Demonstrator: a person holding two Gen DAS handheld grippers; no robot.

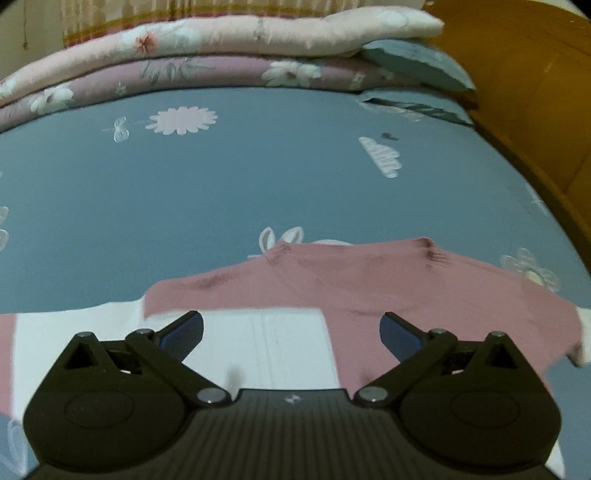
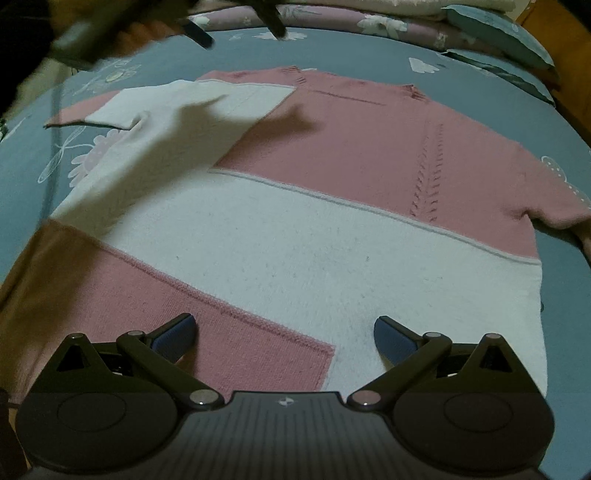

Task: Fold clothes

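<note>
Sweater of pink and white knit (image 2: pixel 332 206) lies across the blue floral bed sheet (image 1: pixel 258 177), one sleeve (image 2: pixel 177 110) folded over its chest at upper left, the other out right. Both my grippers, left (image 1: pixel 291 332) and right (image 2: pixel 284 336), have fingers apart, holding nothing.

Blue-grey bedsheet (image 1: pixel 258 184) covers the bed, printed with pale pink daisies, white dragonflies and flower outlines. Far edge: folded quilts stacked, a mauve floral quilt (image 1: pixel 207 72) below, a paler pink floral quilt (image 1: pixel 240 35) lying on top of it. Far right: two blue-grey pillows (image 1: pixel 417 59), one above the other. Wooden bed frame (image 1: pixel 535 92) curves along the right side. Striped curtain (image 1: pixel 184 11) behind the quilts.
</note>
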